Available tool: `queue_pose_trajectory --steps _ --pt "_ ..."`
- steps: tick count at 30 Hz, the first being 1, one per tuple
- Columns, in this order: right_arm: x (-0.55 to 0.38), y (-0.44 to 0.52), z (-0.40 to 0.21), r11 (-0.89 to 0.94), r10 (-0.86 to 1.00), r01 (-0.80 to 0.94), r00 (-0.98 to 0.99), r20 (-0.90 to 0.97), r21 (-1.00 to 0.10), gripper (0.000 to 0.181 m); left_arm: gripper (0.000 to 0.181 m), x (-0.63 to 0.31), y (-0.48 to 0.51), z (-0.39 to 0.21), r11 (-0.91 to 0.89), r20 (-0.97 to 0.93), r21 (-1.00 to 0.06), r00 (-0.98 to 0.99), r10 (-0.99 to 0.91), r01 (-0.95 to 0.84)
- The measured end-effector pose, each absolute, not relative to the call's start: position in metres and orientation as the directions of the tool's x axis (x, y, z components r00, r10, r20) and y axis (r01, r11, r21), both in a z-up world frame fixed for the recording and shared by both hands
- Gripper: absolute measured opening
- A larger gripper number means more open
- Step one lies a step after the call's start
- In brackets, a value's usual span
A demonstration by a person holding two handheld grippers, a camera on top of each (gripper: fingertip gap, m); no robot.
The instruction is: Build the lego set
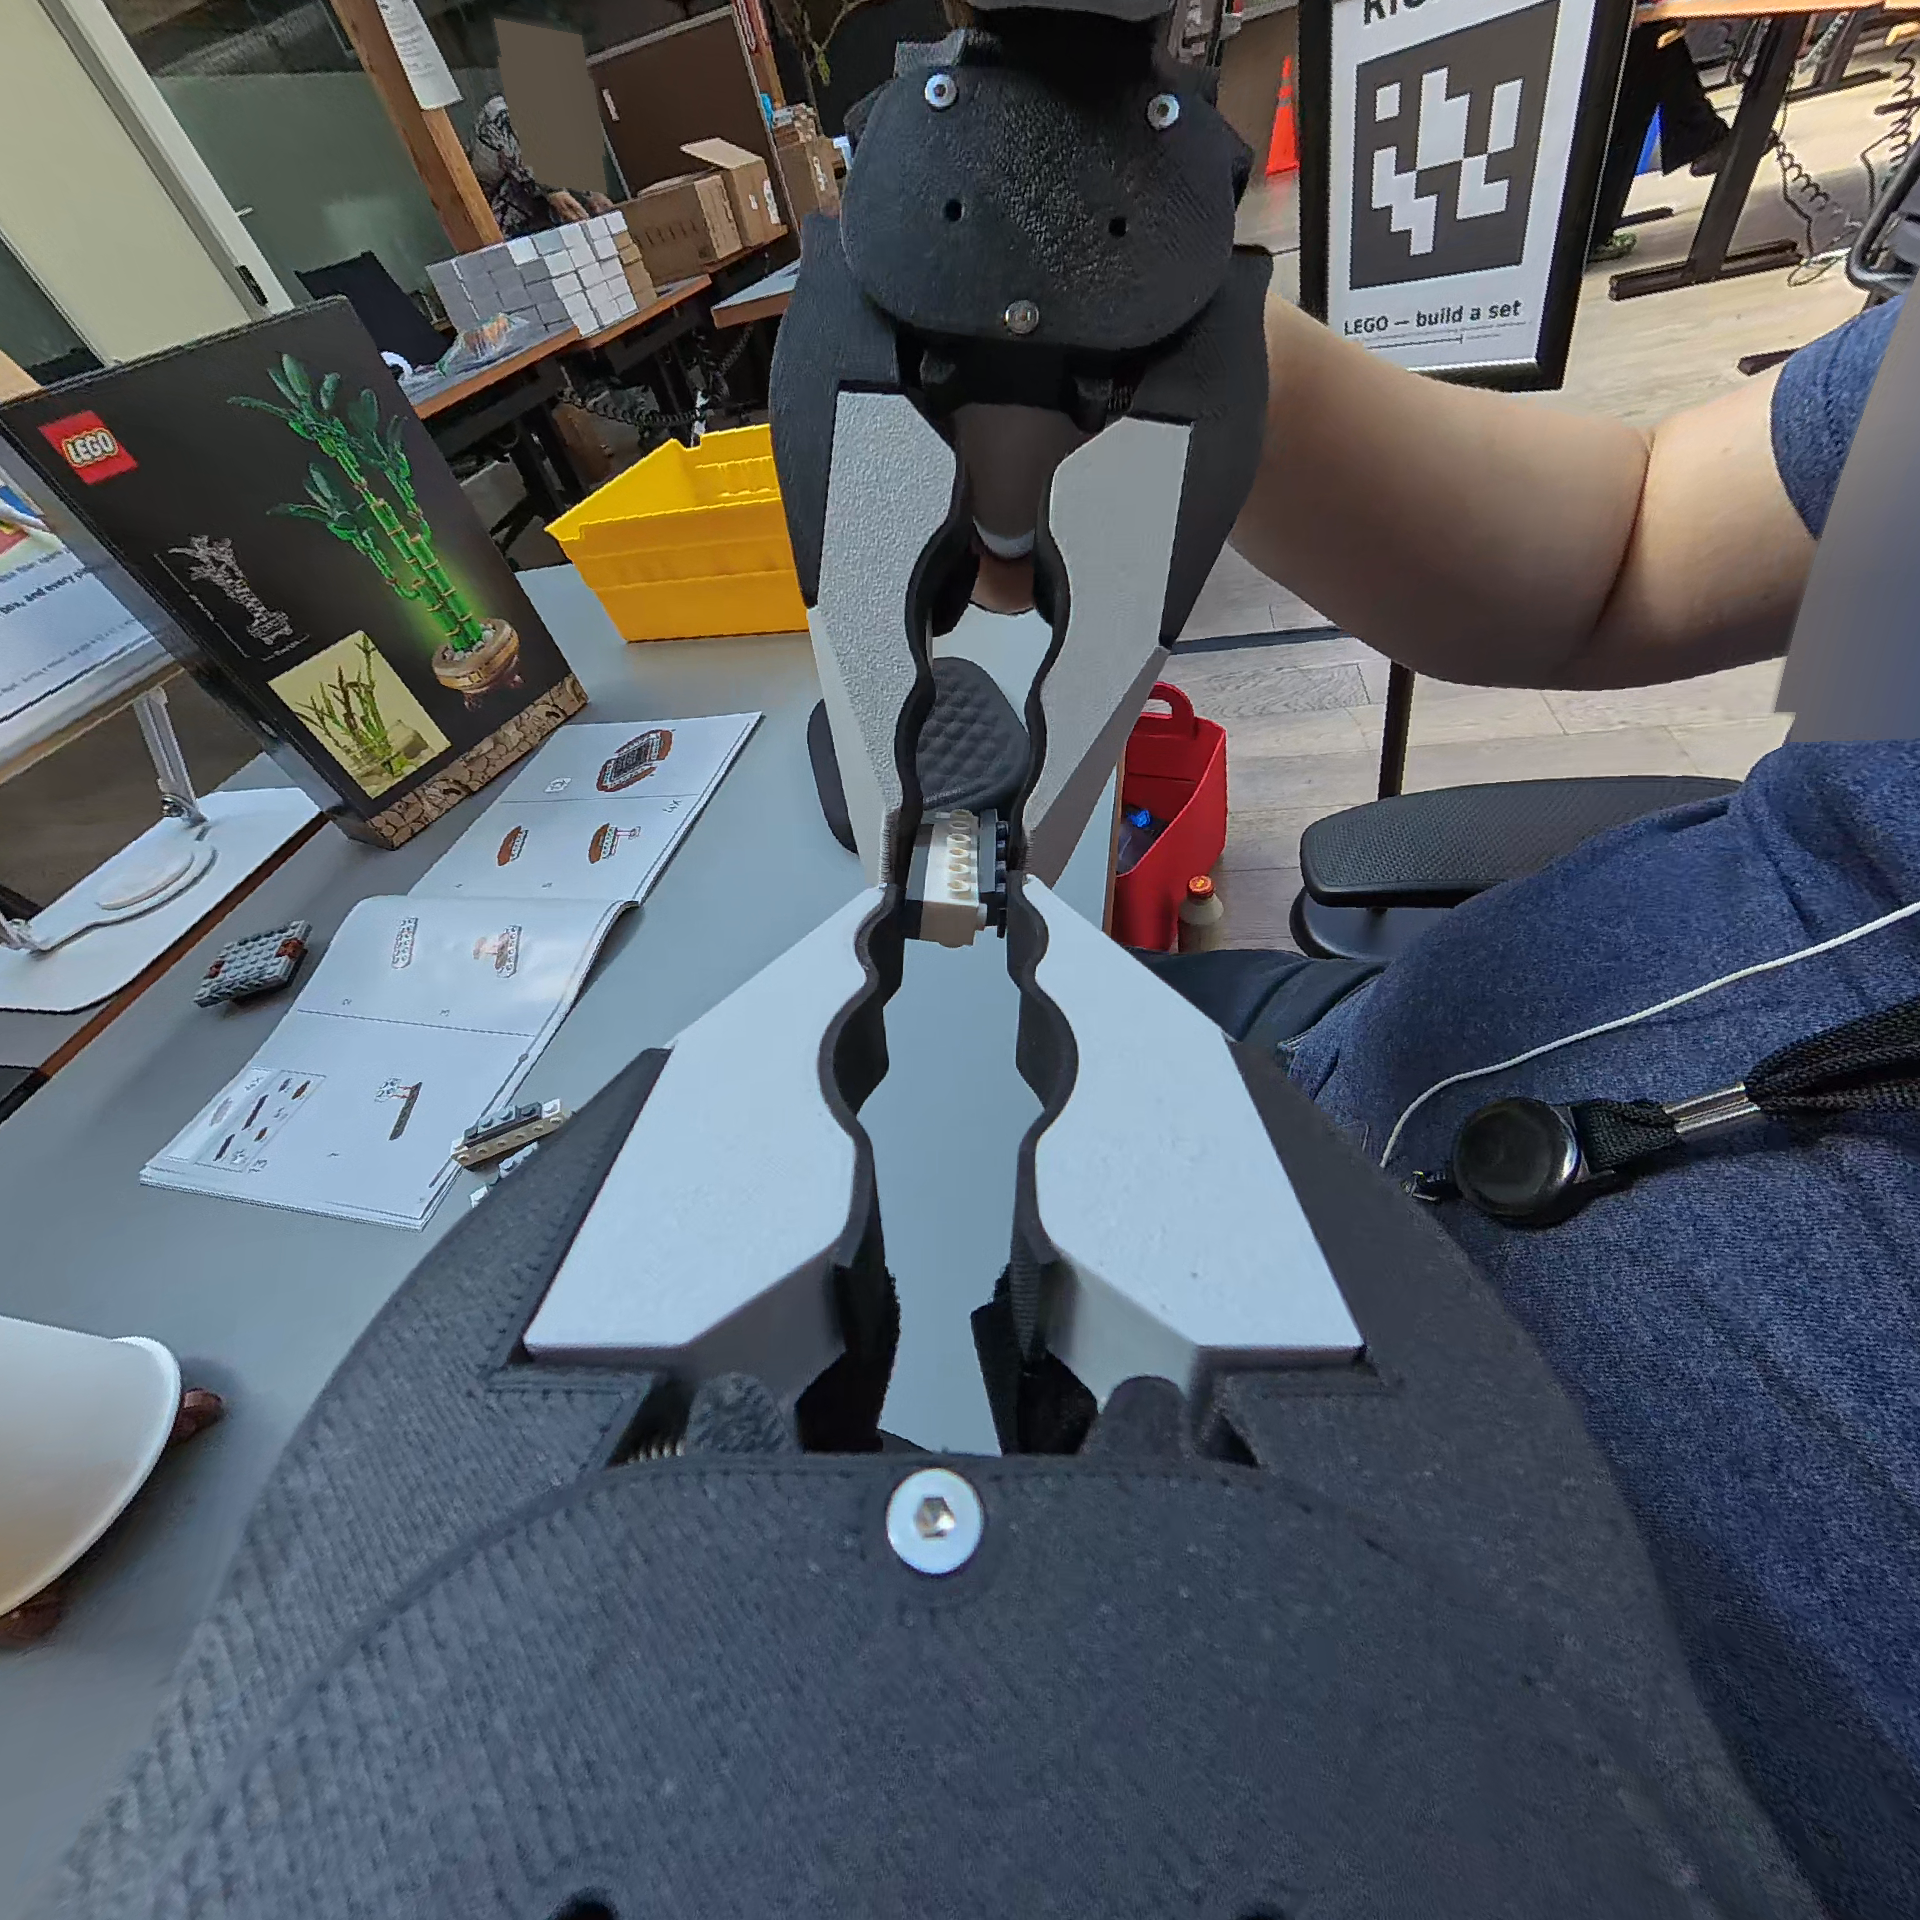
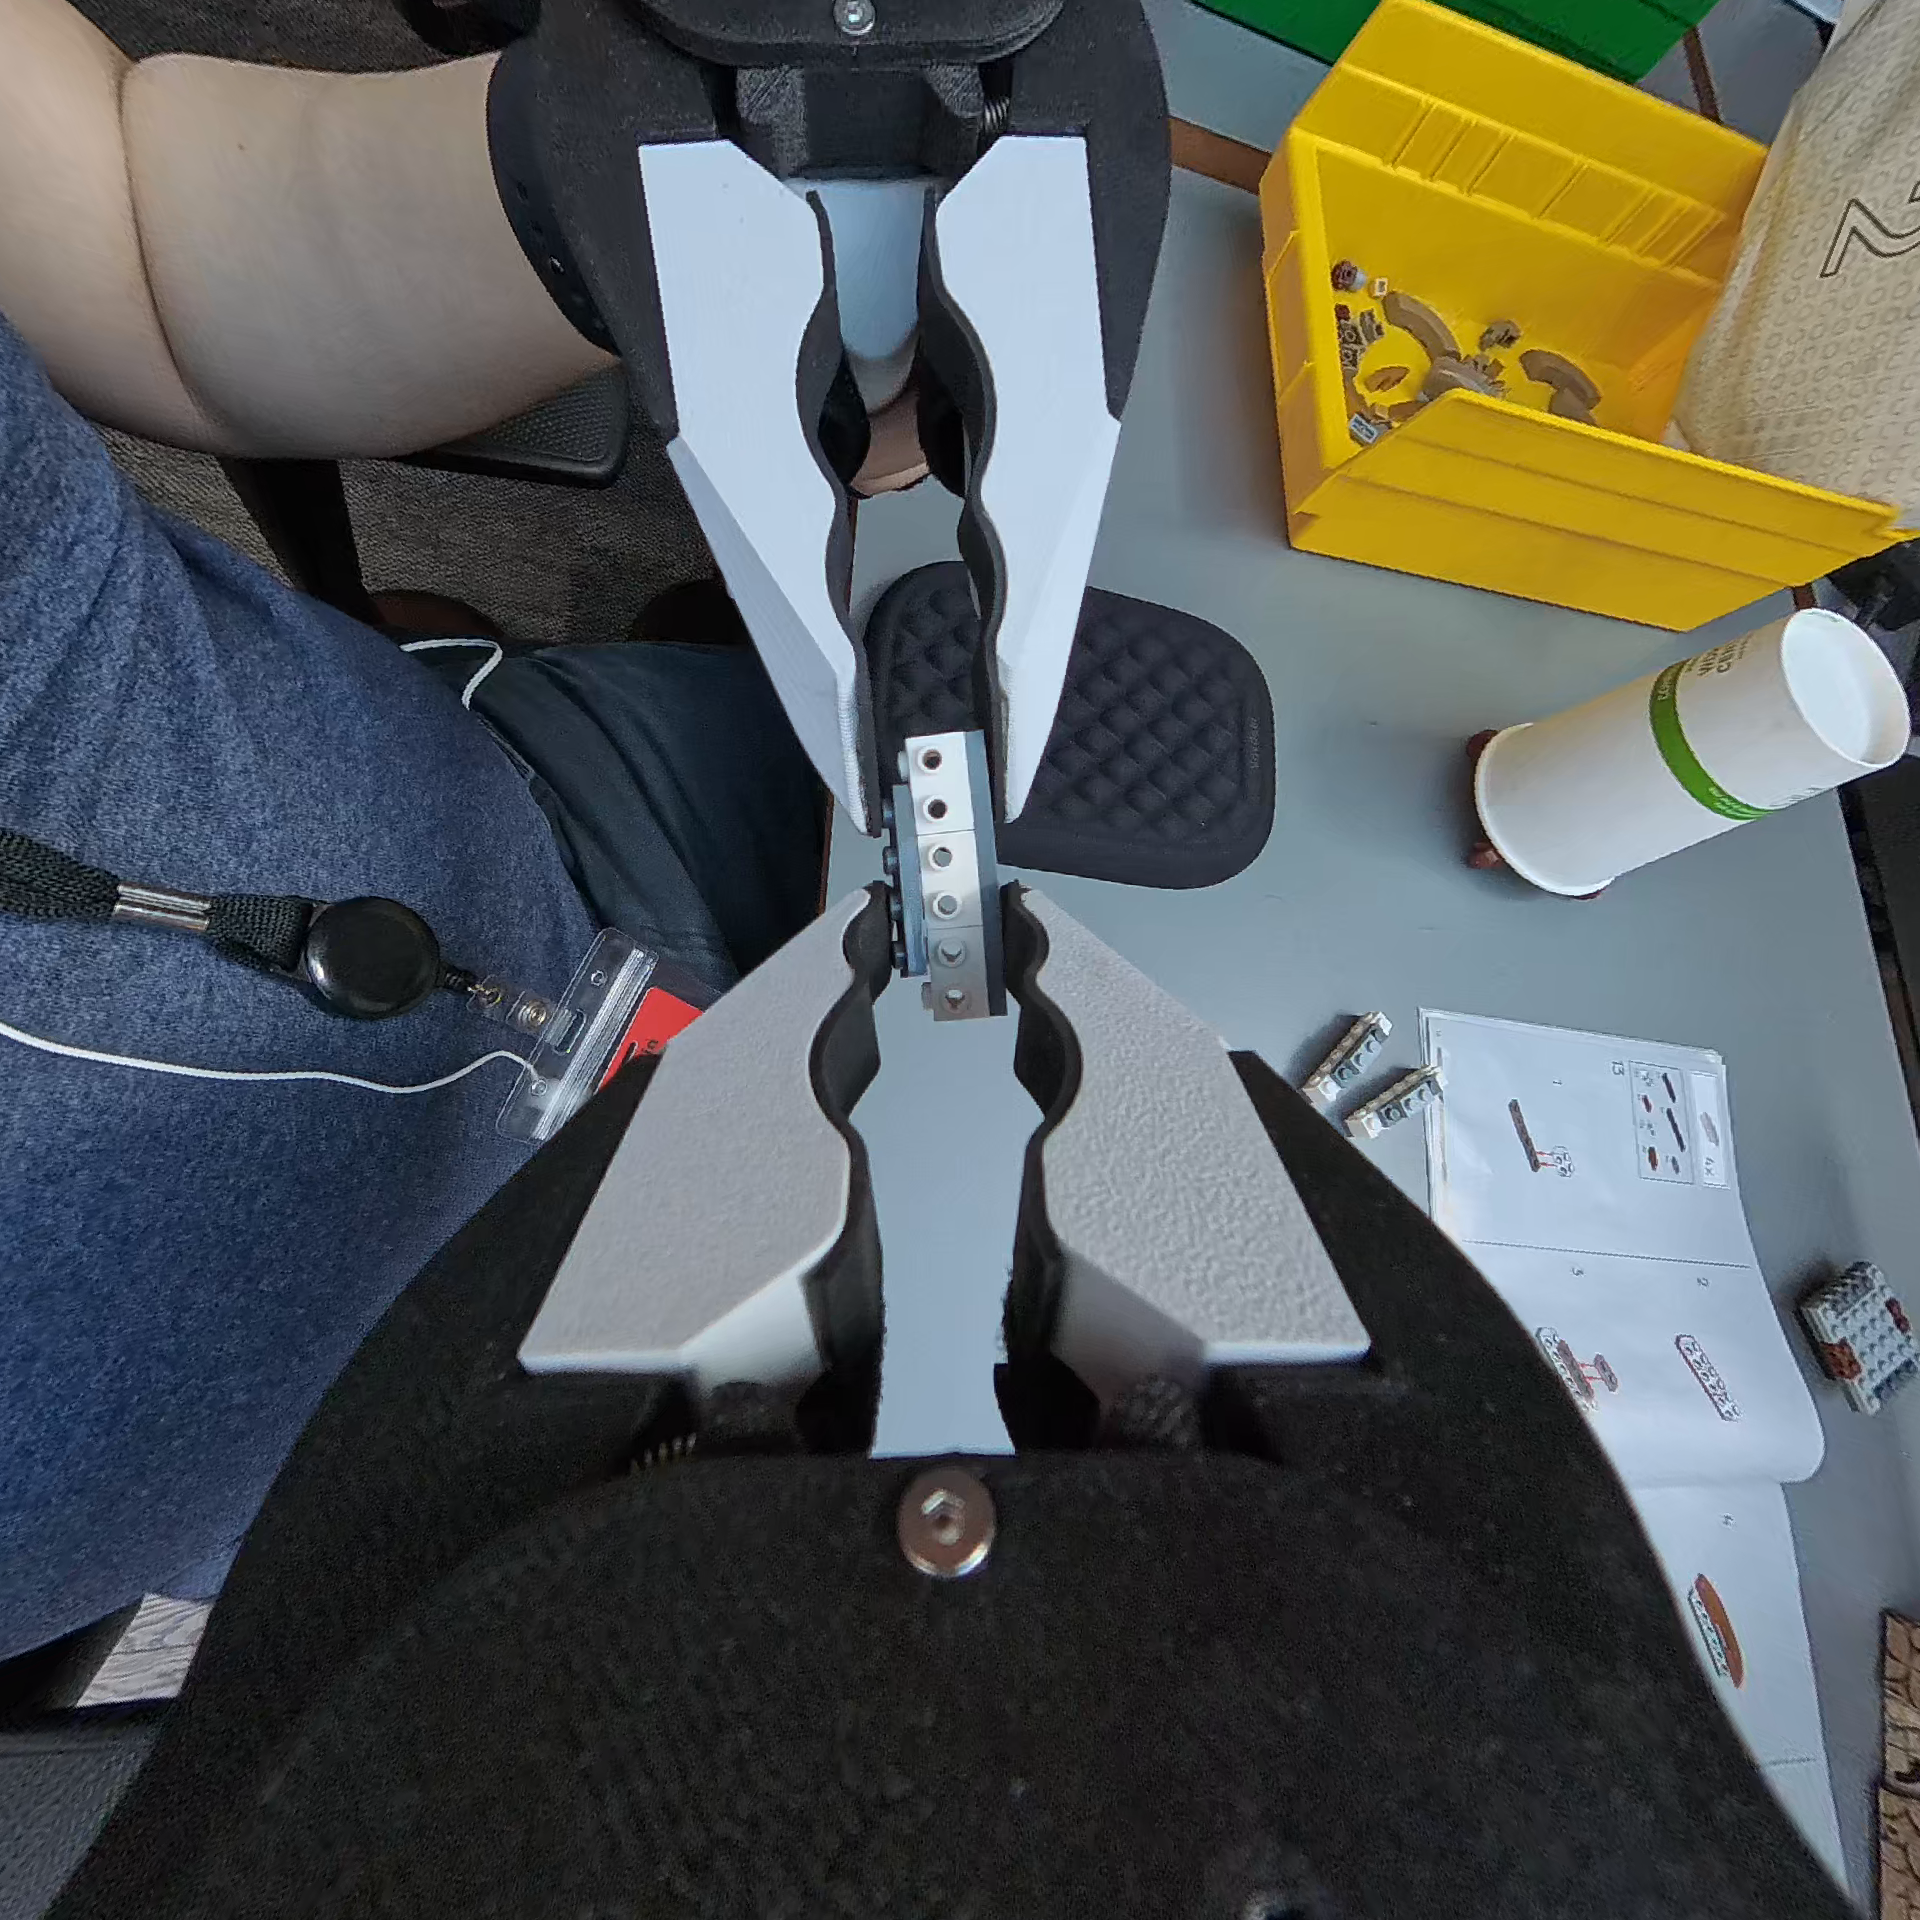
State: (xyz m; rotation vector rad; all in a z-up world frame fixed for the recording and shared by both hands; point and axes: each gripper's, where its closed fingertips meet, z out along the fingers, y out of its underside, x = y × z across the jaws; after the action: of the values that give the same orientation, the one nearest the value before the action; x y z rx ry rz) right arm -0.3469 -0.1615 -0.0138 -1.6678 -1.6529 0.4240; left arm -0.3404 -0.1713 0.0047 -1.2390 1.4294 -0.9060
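Lego assembly (image 1: 951, 878), a white strip of holed bricks on a dark grey plate, hangs above the desk's (image 2: 1403, 935) near edge, pinched from both ends. Left gripper (image 1: 945, 914) clamps one end; right gripper (image 2: 940, 935) clamps the other, tips meeting nose to nose. Two similar small strips (image 2: 1371, 1081) lie just beside the open instruction booklet (image 2: 1600, 1247). A yellow bin (image 2: 1538, 416) of tan pieces sits toward the far edge, a tipped paper cup (image 2: 1683, 758) nearby.
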Motion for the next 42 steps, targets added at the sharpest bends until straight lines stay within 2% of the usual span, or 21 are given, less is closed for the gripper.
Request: queue_pose_trajectory --steps 5,9,14,17,25,32,38,42 --pt "-0.349 -0.161 -0.007 0.079 0.970 0.695 0.113 0.217 -0.715 0.020 0.017 -0.342 -0.170 0.011 0.187 -0.196 -0.962 0.027 -0.980 -0.198" --pt "-0.352 -0.163 0.005 0.117 0.966 0.657 0.098 0.238 -0.745 0.023 0.017 -0.343 -0.171 0.020 0.254 -0.266 -0.952 0.053 -0.963 -0.170" --pt "-0.352 -0.170 0.019 0.192 0.952 0.597 0.080 0.297 -0.779 0.040 0.017 -0.349 -0.177 0.038 0.339 -0.350 -0.934 0.089 -0.933 -0.113" --pt "-0.350 -0.173 0.027 0.255 0.926 0.563 0.090 0.365 -0.786 0.040 0.016 -0.355 -0.185 0.053 0.373 -0.375 -0.927 0.094 -0.922 -0.042" --pt "-0.355 -0.192 0.063 0.267 0.932 0.378 0.133 0.338 -0.886 0.032 0.016 -0.362 -0.200 0.072 0.479 -0.474 -0.878 0.130 -0.871 0.009" --pt "-0.364 -0.208 0.076 0.197 0.963 0.328 0.114 0.246 -0.924 0.042 0.016 -0.368 -0.217 0.086 0.574 -0.562 -0.817 0.153 -0.813 0.047" --pt "-0.366 -0.215 0.086 0.153 0.971 0.304 0.133 0.201 -0.940 0.026 0.016 -0.370 -0.226 0.090 0.608 -0.596 -0.793 0.152 -0.788 0.041" --pt "-0.366 -0.216 0.087 0.164 0.958 0.325 0.172 0.229 -0.931 0.025 0.016 -0.369 -0.224 0.087 0.632 -0.625 -0.775 0.162 -0.764 -0.007"
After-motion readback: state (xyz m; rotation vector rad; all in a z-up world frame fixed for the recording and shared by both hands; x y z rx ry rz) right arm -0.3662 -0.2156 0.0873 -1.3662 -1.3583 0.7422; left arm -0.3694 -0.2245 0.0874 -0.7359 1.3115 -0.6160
